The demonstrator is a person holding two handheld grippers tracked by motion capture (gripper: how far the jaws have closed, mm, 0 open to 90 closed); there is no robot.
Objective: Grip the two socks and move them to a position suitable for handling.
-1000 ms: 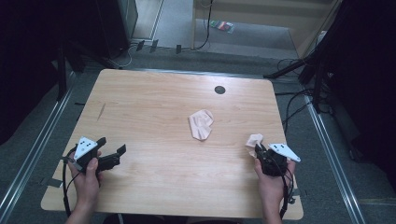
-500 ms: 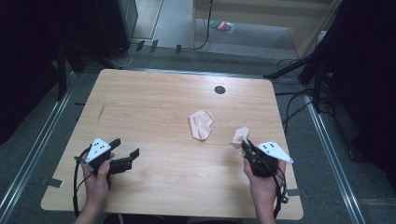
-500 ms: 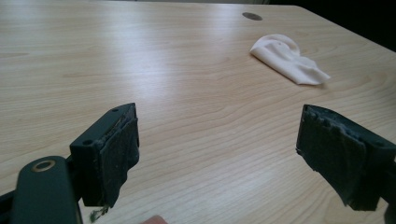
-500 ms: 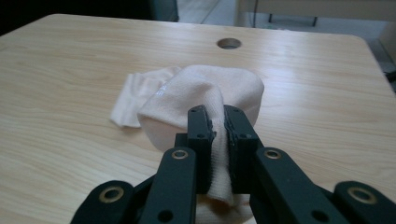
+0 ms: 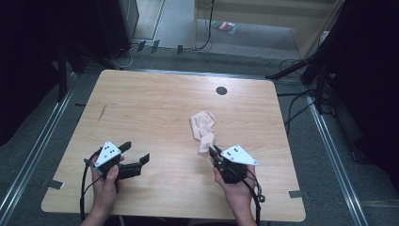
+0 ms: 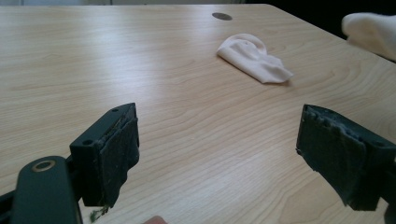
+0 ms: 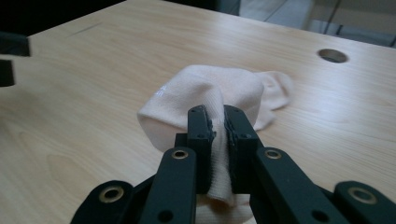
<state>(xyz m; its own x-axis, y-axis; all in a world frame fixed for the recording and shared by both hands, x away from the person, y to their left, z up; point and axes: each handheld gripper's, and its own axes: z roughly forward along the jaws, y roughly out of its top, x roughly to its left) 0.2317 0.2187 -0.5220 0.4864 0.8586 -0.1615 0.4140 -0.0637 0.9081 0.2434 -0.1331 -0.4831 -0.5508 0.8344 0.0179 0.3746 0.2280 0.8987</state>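
Nearest the person, the right hand-held gripper [image 5: 212, 153] is clamped on a pale pink sock [image 7: 205, 100] — in the right gripper view the two black jaws stand almost together with a fold of the knit squeezed between their pads, and the rest of the sock bulges out ahead of them. From the high view the held sock [image 5: 205, 142] sits just off the jaw tips, close to the surface [image 5: 155, 103]; whether its free end rests on the wood or hangs just above it cannot be told.

On the other side the left hand-held gripper [image 5: 136, 155] is spread wide with nothing between its jaws, hovering low over bare wood well apart from both socks.

A little farther out lies the second sock [image 5: 202, 121], crumpled and flat on the surface, its near end just beside the held one — touching or not is unclear. Beyond it, a dark round hole [image 5: 221, 90] sits near the far edge.

The step in hand looks like bringing the gripped sock to its mate so the two can be paired. The next move likely calls for laying the held sock alongside or on top of the resting one, with the left hand-held gripper coming across to pin or straighten the fabric.
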